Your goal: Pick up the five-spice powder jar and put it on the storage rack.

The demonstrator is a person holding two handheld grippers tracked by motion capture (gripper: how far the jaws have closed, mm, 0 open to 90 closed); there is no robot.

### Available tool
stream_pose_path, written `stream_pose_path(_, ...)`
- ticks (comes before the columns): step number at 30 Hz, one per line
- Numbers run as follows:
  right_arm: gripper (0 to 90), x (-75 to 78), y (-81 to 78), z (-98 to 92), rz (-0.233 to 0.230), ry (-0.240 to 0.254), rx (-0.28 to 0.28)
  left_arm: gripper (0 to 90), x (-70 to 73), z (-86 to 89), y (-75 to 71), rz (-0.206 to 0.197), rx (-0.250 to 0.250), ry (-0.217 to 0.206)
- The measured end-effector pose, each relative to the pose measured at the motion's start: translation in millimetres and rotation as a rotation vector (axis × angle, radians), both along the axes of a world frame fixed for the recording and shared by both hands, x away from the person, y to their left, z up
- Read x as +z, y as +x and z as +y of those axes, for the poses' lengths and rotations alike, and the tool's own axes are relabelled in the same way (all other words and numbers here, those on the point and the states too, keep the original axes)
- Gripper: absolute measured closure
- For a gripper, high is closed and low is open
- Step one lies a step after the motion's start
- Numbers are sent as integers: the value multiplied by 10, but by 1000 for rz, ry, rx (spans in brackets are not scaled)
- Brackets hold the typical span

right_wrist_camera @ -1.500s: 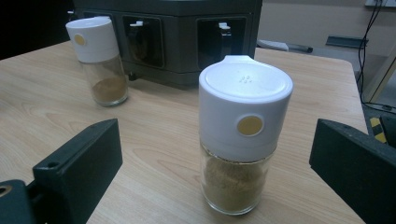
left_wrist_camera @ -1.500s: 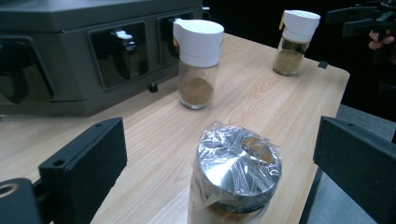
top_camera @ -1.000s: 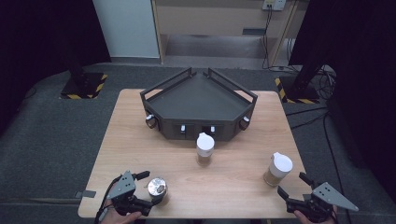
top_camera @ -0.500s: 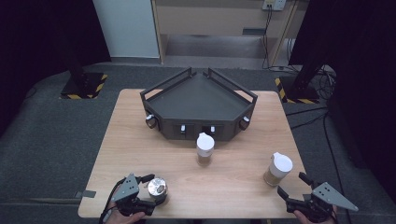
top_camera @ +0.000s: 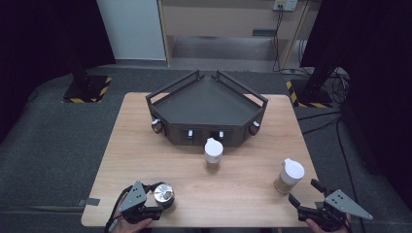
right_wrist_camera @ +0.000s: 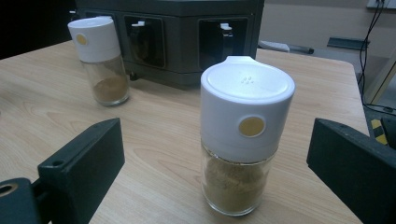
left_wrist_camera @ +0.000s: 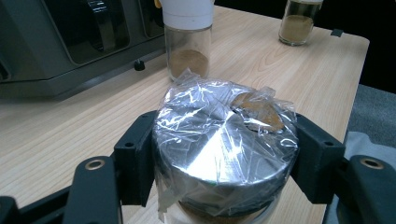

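Steel-lidded jar, high view: jar stands at 7 o'clock on the desk, close to the near edge and near the left corner.
Left hand-held gripper, high view: left hand-held gripper sits at the near edge with its body partly over the rim; its jaws have just been closing and now pinch the steel-lidded jar between them.
Right hand-held gripper, high view: right hand-held gripper at 5 o'clock, jaws spread, just short of the white-capped shaker, which stands close to the right edge.
Open room, high view: bare wood from 8 to 10 o'clock along the left edge, and a wide bare strip at 6 o'clock between the two grippers.
Far half, high view: dark corner rack fills 12 o'clock; a second shaker stands just in front of it, at the desk's middle.
Left gripper view: both black jaws press the sides of the jar; its steel lid is wrapped in crinkled clear film. Second shaker at 12 o'clock, rack at 10 o'clock, white-capped shaker at 1 o'clock near the desk's far edge.
Right gripper view: white-capped shaker stands upright between the spread jaws, touching neither. Second shaker at 10 o'clock, rack at 12 o'clock; the desk's edge runs at 2 o'clock.
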State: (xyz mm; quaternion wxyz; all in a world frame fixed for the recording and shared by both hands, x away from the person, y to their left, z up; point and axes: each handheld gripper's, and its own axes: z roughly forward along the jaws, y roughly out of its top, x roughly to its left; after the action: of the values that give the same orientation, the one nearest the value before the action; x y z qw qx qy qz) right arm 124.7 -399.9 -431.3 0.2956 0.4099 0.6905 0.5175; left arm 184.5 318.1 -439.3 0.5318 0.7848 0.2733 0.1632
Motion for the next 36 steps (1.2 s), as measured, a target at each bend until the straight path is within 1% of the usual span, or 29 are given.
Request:
stream_pose_path(6, 39, -1, -2, -3, -1, 3, -1, 326, 76, 0, 39, 1, 0, -7)
stream_pose_path(7, 39, -1, 0, -1, 0, 1, 1, 326, 128, -2, 58, 2, 2, -7)
stream_pose_path(14, 40, -3, 0, -5, -1, 3, 1, 326, 345, -7, 140, -3, 18, 2)
stream_pose_path(16, 39, -4, 1, -5, -2, 3, 1, 326, 400, -1, 169, -3, 24, -6)
stream_pose_path(17, 39, -4, 1, -6, -1, 4, 1, 326, 400, -1, 169, -3, 24, -6)
stream_pose_path(18, 39, -4, 1, -5, -1, 4, 1, 327, 460, 7, 204, -1, 25, -13)
stream_pose_path(21, 40, -5, 3, -6, -1, 4, 3, 327, 558, 4, 250, -3, 24, -13)
stream_pose_path(24, 41, -6, 4, -7, -2, 5, 4, 327, 673, -32, 280, -7, 29, 3)
stream_pose_path(25, 41, -6, 4, -7, -2, 5, 4, 327, 673, -32, 280, -7, 29, 3)
stream_pose_path(26, 41, -7, 3, -9, -2, 7, 3, 327, 746, -51, 317, -4, 24, 8)
stream_pose_path(30, 41, -10, 4, -15, -2, 11, 0, 327, 894, -104, 396, -3, 24, 24)
stream_pose_path(33, 41, -12, 3, -17, -3, 12, 0, 327, 993, -149, 453, -9, 37, 30)
stream_pose_path(36, 41, -14, 6, -18, -2, 13, 1, 327, 1069, -165, 537, -2, 50, 11)
